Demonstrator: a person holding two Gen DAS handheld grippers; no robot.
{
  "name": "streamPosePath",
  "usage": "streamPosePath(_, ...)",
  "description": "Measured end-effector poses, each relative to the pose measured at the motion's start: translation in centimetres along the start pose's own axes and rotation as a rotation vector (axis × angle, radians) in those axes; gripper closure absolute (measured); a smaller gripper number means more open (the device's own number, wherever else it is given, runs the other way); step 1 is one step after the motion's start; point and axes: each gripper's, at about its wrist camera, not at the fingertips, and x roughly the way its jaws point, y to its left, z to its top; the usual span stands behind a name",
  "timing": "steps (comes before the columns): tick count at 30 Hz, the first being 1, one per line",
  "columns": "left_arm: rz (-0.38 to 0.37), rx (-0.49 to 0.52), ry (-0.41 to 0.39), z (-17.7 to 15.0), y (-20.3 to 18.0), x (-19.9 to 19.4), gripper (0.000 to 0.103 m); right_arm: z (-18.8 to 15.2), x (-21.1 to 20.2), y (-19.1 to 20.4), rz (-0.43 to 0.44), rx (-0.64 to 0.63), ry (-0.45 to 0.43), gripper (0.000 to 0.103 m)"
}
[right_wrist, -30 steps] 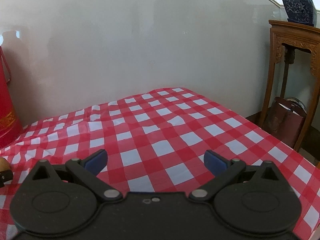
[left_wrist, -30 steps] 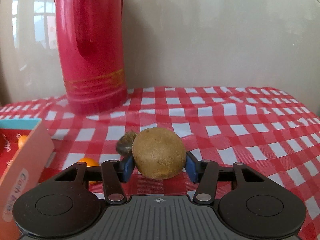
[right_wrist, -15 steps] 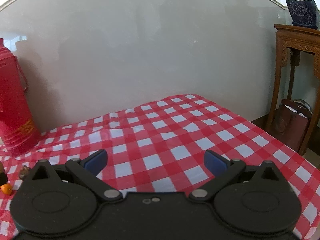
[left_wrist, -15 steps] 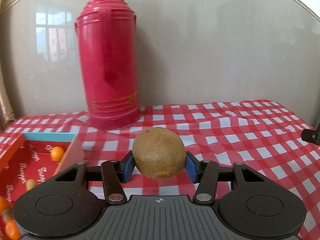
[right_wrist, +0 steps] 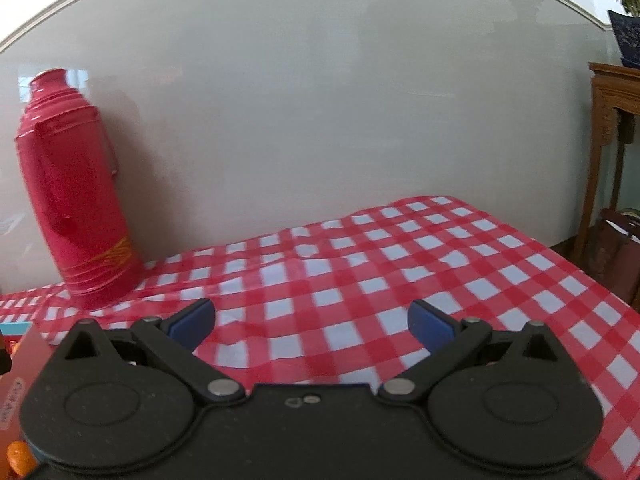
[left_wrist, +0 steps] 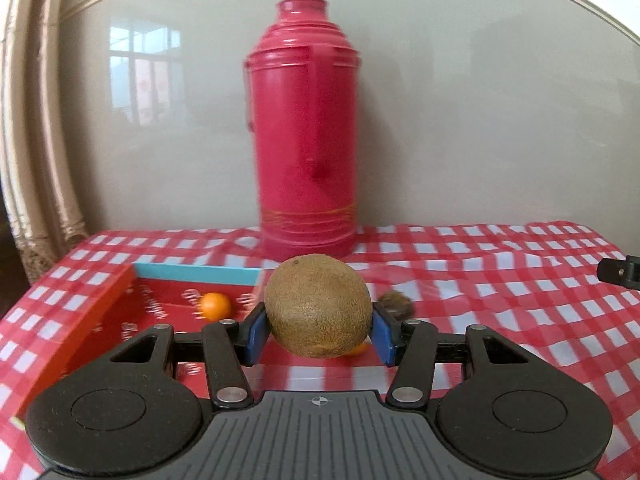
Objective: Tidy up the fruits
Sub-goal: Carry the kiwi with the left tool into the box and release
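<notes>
Table (left_wrist: 500, 280) covered in a red-and-white checked cloth, glossy and slightly rumpled, seen in both wrist views.

Thermos (left_wrist: 306, 128): tall red plastic cylinder with stepped shoulders and faint gold bands near the base, upright at 12 o'clock in the left wrist view, against the smooth pale wall.

Box (left_wrist: 100, 312): shallow open rectangular carton at 9 o'clock, orange outer wall, turquoise far rim, red printed floor. Inside, one small round orange fruit (left_wrist: 216, 306) rests near the far right corner; the rest of the interior is hidden behind the gripper body.

Left gripper (left_wrist: 319, 330): blue pads clamped on both sides of a kiwi (left_wrist: 319, 306), an oval, brown, finely fuzzy fruit held off the cloth, just right of the box.

Right gripper (right_wrist: 312, 322): jaws spread wide, nothing between the blue pads, checked cloth below.

A small dark fuzzy object (left_wrist: 396, 304), blurred, lies on the cloth at 3 o'clock of the kiwi.
</notes>
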Motion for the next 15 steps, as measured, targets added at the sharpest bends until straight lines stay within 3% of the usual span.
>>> streamPosePath(15, 0.134, -0.078, 0.038, -1.9, 8.7, 0.2, 0.050, -1.2, -0.3, 6.1, 0.097, -0.064, 0.030, 0.006)
